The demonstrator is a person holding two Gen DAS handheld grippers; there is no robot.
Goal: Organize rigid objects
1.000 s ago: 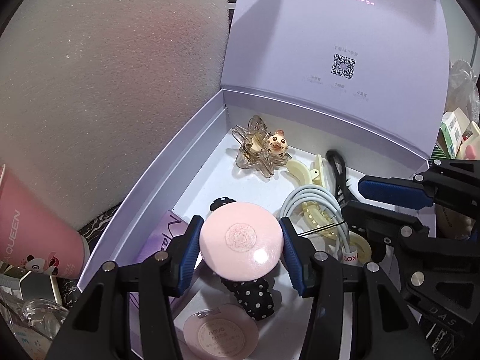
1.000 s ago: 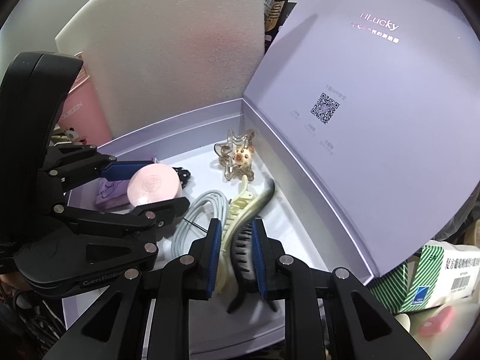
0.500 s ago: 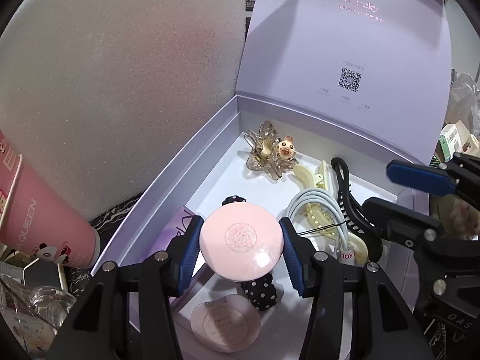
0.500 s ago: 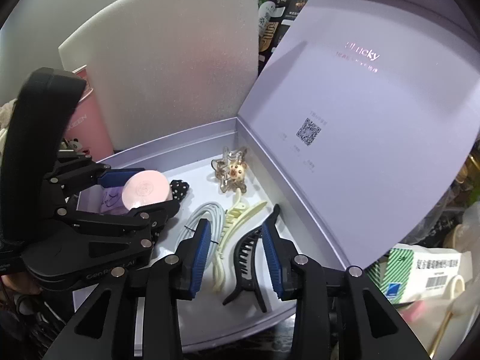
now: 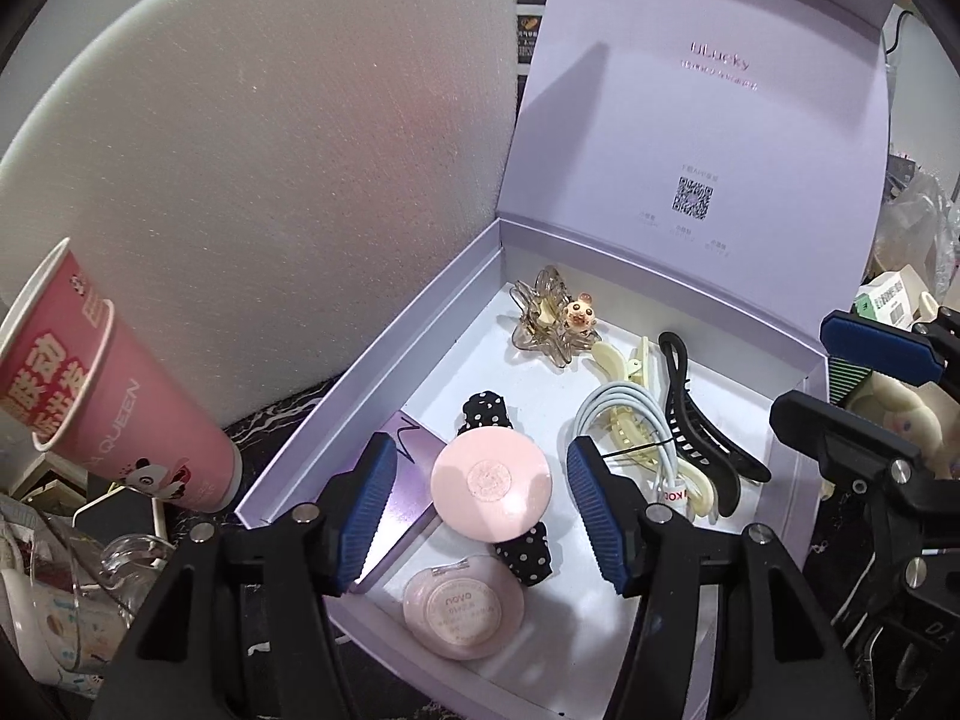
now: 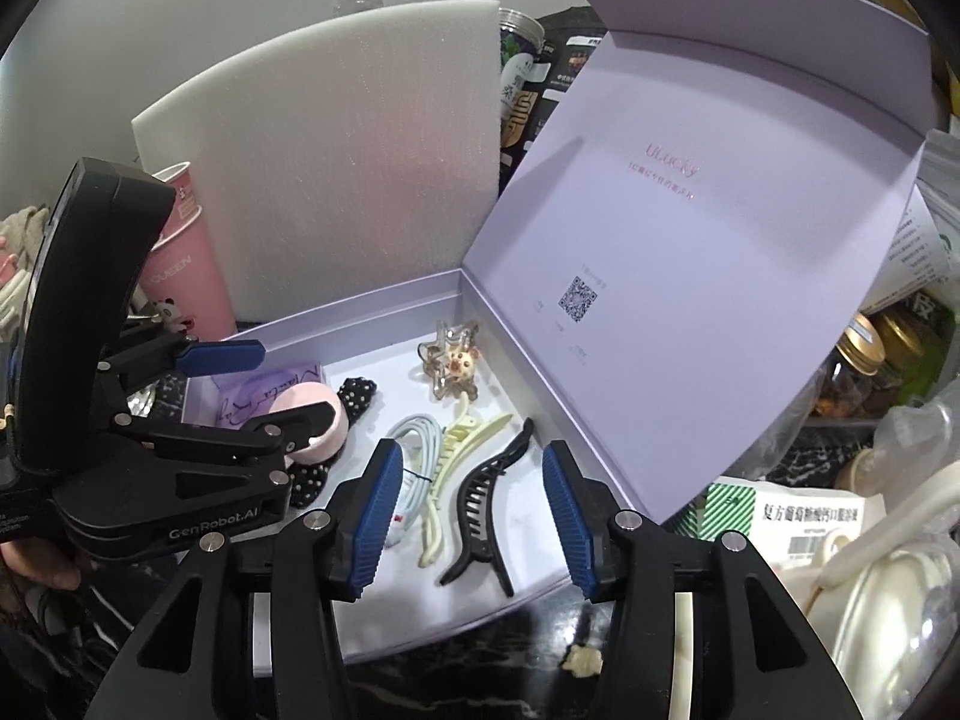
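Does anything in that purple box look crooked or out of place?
Mostly tidy. One oddity: the round pink compact lies tilted on the polka-dot hair tie instead of flat on the box floor. The clips and the coiled white cable lie loosely overlapped. Nothing looks spilled or broken.

Both tools (image 5: 483,495) (image 6: 474,507) open, compact (image 5: 491,492) and clip (image 6: 480,516) released.

Left gripper (image 5: 483,504) hovers above lavender box (image 5: 372,372), angled downward, jaws just opened wider, blue pads clear on both sides, nothing gripped. Right gripper (image 6: 471,516) hovers above same box at its near right edge, angled downward, jaws just opened, gap empty. Left gripper sits left of right gripper, both over box interior. Bit of hand (image 6: 33,564) visible behind left gripper body.
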